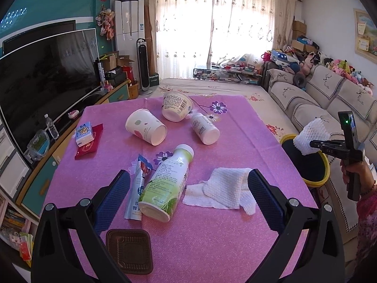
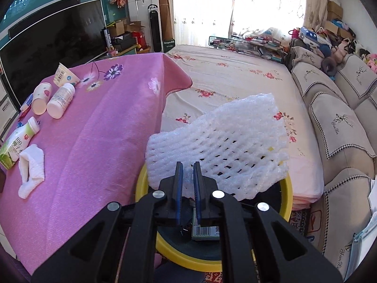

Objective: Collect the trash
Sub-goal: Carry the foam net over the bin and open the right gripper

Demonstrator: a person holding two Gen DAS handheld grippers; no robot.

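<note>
Trash collection, early stage. On the pink tabletop (image 1: 212, 235), left to right, uncollected items remain: a tissue pack (image 1: 84, 133) on a red packet (image 1: 89, 141) (possibly not trash), a brown plastic tray (image 1: 129, 251) at the near edge, a squeezed pouch (image 1: 137, 188), a paper cup (image 1: 146, 127), a green-labelled drink bottle (image 1: 166, 184) with small print too fine to read, a tub (image 1: 176, 105) showing a barcode, a small white bottle (image 1: 204, 128), and a crumpled paper towel (image 1: 226, 188). The left gripper (image 1: 188, 195) hovers above these, jaws spread wide and empty. At far right, the right gripper (image 2: 187, 188) pinches a white foam net (image 2: 219, 146) above the yellow-rimmed bin (image 2: 286, 188), where a barcoded item already lies.
</note>
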